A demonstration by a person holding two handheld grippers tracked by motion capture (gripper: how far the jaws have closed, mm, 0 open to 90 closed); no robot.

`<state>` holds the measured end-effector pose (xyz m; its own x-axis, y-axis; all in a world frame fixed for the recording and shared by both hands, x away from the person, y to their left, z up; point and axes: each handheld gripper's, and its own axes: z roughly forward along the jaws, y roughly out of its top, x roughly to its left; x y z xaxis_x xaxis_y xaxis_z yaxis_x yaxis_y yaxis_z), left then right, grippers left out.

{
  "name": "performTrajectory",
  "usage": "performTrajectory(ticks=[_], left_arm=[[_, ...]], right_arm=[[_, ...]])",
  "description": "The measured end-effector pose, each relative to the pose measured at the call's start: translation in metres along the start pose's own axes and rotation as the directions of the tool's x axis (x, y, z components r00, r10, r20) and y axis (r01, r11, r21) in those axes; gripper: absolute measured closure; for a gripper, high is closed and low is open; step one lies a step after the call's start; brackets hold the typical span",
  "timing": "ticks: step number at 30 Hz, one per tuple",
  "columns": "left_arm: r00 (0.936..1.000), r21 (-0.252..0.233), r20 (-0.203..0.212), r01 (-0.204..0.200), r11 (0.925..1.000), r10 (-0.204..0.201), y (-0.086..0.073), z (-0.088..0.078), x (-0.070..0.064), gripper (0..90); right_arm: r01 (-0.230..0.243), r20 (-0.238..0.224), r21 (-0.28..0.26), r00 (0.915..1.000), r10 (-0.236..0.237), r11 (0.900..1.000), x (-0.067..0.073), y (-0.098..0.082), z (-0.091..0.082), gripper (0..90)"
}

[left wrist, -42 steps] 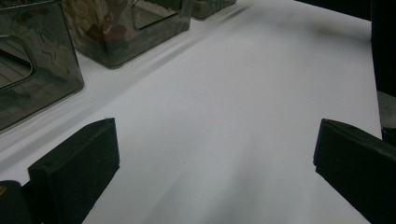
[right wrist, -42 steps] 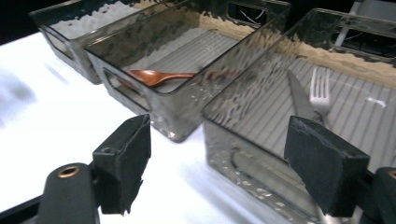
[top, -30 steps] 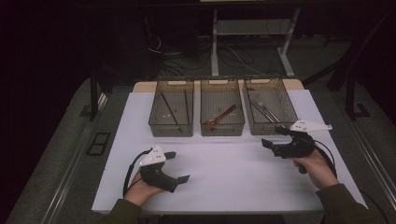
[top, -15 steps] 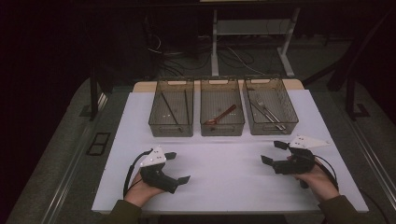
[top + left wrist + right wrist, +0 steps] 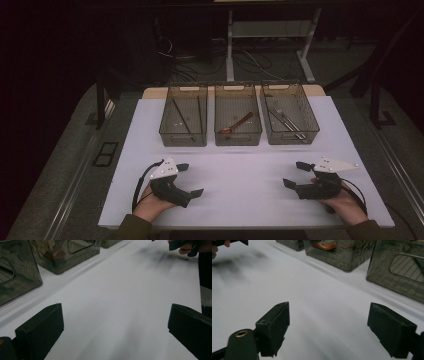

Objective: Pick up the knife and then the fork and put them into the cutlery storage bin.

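Three smoky see-through bins stand in a row at the back of the white table top (image 5: 240, 170). The left bin (image 5: 183, 121) holds dark sticks, the middle bin (image 5: 237, 120) a reddish-brown spoon (image 5: 236, 124), and the right bin (image 5: 289, 119) metal cutlery. My left gripper (image 5: 190, 179) rests near the front left, open, with nothing between its jaws (image 5: 115, 332). My right gripper (image 5: 295, 174) rests near the front right, also open and empty (image 5: 329, 330). Both point inward across the bare white surface.
The table's front edge lies just behind both hands. A cable loops from each gripper. The far hand and its gripper (image 5: 182, 245) sit at the top right of the left gripper view. Dark floor, a desk frame and cables lie beyond the table.
My right gripper has drawn back from near the right bin toward the front edge and come down low. The left gripper has hardly moved.
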<state>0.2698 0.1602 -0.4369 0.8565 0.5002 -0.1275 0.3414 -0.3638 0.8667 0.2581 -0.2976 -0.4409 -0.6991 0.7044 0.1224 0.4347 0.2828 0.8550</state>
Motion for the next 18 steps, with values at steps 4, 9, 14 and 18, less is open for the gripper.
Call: performTrajectory(ticks=[4, 9, 14, 18], left_arm=[[1.0000, -0.002, -0.002, -0.002, 1.0000, 0.002, 0.0000, -0.0006, -0.0001, 0.0], [1.0000, -0.001, -0.004, 0.001, 1.0000, -0.001, 0.0000, -0.0007, -0.0006, 0.0], [1.0000, -0.001, -0.004, 0.001, 1.0000, -0.001, 0.0000, -0.0005, -0.0004, 0.0], [1.0000, 0.004, -0.003, -0.005, 1.0000, 0.005, 0.0001, -0.0004, 0.0002, 0.0]], right_arm=[[-0.003, 0.006, 0.003, 1.0000, 0.003, 1.000, -0.0016, -0.0042, -0.0039, 17.2], [0.001, 0.014, 0.002, 0.9999, -0.001, 1.000, -0.0023, -0.0042, -0.0051, 17.2], [0.002, 0.011, 0.003, 0.9999, -0.002, 1.000, -0.0010, -0.0039, -0.0049, 17.2], [0.003, 0.011, -0.001, 0.9999, -0.003, 1.000, -0.0012, -0.0036, -0.0055, 17.1]])
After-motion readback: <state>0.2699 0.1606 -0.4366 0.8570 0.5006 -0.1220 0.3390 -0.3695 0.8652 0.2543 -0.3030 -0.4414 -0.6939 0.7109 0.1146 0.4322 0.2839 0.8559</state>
